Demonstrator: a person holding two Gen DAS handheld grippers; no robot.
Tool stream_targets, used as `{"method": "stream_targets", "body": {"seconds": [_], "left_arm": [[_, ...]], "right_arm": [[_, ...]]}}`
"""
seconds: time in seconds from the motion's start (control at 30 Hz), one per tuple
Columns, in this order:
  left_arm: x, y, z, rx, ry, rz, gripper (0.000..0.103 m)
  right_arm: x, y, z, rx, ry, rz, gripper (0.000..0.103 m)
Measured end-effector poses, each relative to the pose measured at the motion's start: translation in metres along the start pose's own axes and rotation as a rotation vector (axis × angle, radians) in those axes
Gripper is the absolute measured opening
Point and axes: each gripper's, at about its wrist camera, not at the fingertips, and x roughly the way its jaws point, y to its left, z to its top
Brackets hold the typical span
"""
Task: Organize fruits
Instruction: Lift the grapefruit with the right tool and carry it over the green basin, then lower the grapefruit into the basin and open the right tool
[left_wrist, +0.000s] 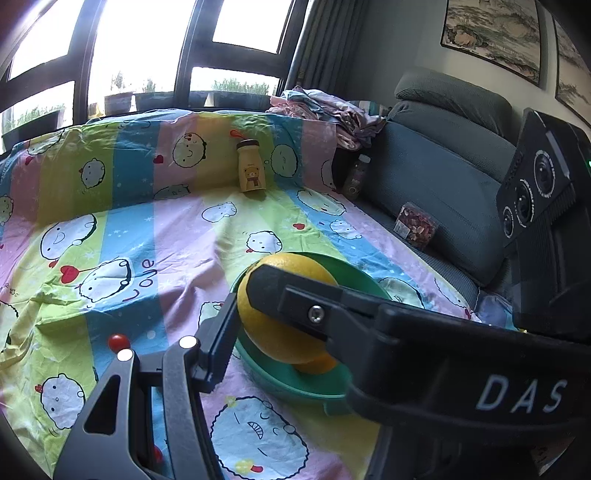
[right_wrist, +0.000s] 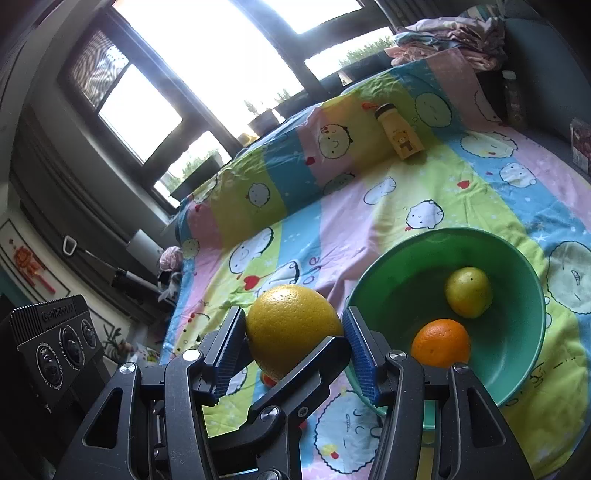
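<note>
Both grippers hold one large yellow citrus fruit (left_wrist: 286, 267) (right_wrist: 288, 310) just off the cartoon-print sheet. My right gripper (right_wrist: 294, 321) is shut on it, its blue pads (right_wrist: 356, 343) pressing on both sides. My left gripper (left_wrist: 291, 317) grips the same fruit: its left finger (left_wrist: 221, 332) touches the peel, while its other finger is hidden behind the right gripper's finger. The fruit hangs at the near left rim of a green bowl (right_wrist: 406, 266) (left_wrist: 295, 384). In the bowl lie an orange (right_wrist: 441, 343) (left_wrist: 317, 363) and a yellow-green lemon (right_wrist: 468, 291).
A small red fruit (left_wrist: 118, 341) lies on the sheet left of the bowl. A yellow bear bottle (left_wrist: 252, 168) (right_wrist: 400, 138) stands at the back. A dark bottle (left_wrist: 356, 177) and a clear box (left_wrist: 415, 223) rest on the grey sofa (left_wrist: 443, 177); clothes (left_wrist: 332, 110) are piled behind.
</note>
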Motion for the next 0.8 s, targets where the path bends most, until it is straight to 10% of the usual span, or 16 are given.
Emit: {"method": "stream_targets", "body": {"seconds": [0.8], "left_arm": [[0.051,-0.018,-0.001,-0.015,0.106,-0.081,0.055]], "right_arm": [[-0.001,-0.048,0.006,0.116,0.025,-0.093,0.057]]}}
